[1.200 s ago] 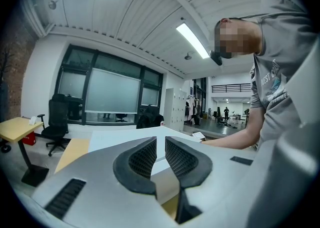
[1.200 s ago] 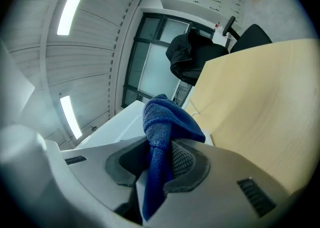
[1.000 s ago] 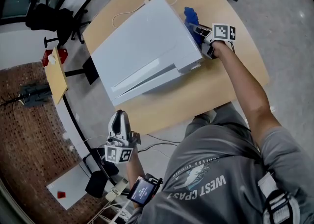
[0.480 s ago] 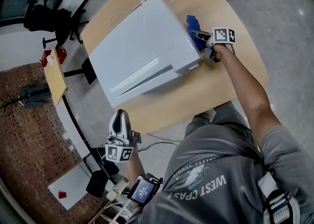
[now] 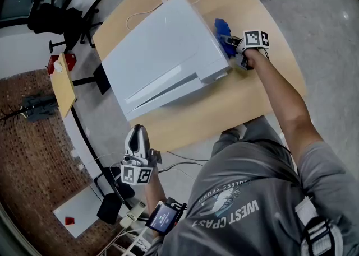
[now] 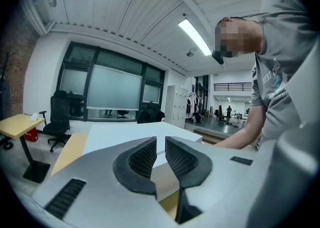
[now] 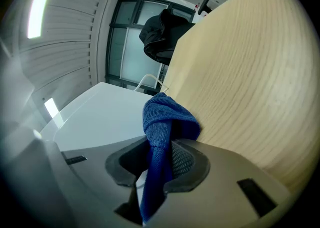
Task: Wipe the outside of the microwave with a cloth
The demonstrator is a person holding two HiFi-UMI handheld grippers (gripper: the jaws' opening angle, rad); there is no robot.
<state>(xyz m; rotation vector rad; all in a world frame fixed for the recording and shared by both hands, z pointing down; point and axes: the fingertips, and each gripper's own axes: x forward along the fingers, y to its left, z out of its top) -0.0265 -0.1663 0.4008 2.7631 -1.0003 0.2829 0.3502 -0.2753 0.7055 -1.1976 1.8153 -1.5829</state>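
Note:
A white microwave [image 5: 162, 53] stands on the round wooden table [image 5: 224, 109]. My right gripper [image 5: 229, 42] is at its right side wall, shut on a blue cloth [image 5: 222, 28] that bunches out past the fingertips against that wall. In the right gripper view the cloth [image 7: 165, 122] hangs clamped between the pads, with the microwave's wall [image 7: 95, 117] to the left and the tabletop [image 7: 250, 67] to the right. My left gripper [image 5: 136, 140] hovers off the table's near edge, shut and empty. In its own view the left gripper [image 6: 160, 154] faces the microwave [image 6: 125, 139].
A white cable [image 5: 147, 9] loops on the table behind the microwave. A black office chair [image 5: 56, 19] and a small yellow side table [image 5: 64, 84] stand at the left. Cables and a power strip [image 5: 132, 218] lie on the floor below my left gripper.
My right gripper has sunk a little down the microwave's right side with the blue cloth in it. The left gripper has stayed where it was.

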